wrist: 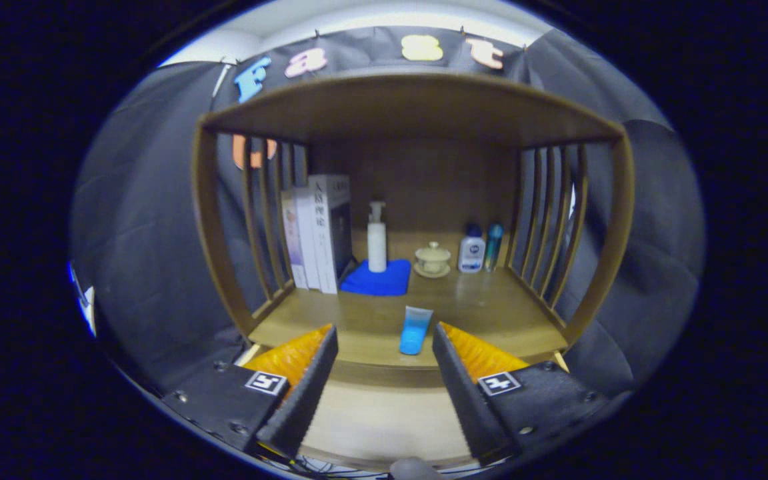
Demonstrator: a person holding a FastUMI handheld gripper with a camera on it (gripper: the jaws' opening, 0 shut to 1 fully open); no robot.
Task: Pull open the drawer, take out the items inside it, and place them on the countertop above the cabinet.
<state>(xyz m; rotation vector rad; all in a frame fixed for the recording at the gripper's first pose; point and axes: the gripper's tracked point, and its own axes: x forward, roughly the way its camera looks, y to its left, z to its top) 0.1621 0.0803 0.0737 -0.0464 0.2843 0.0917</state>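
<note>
A brown wooden bench (491, 313) with slatted sides and a roof board stands against black cloth. On it, near its front edge, lies a small blue squeeze tube (415, 330), long axis running near to far, its rounded end nearest the tongs. The tongs (384, 390) hang open, holding nothing, the tube just beyond their tips. Farther back: white upright books (316, 230) at left, a white pump bottle (377, 239) on a blue cloth (377, 280), a lidded cream cup (433, 259), two small bottles (481, 249) at right.

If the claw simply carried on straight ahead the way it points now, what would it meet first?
Most likely the blue tube lying on the countertop, just ahead of the open claw; depth is hard to judge, so it might pass above it.
</note>
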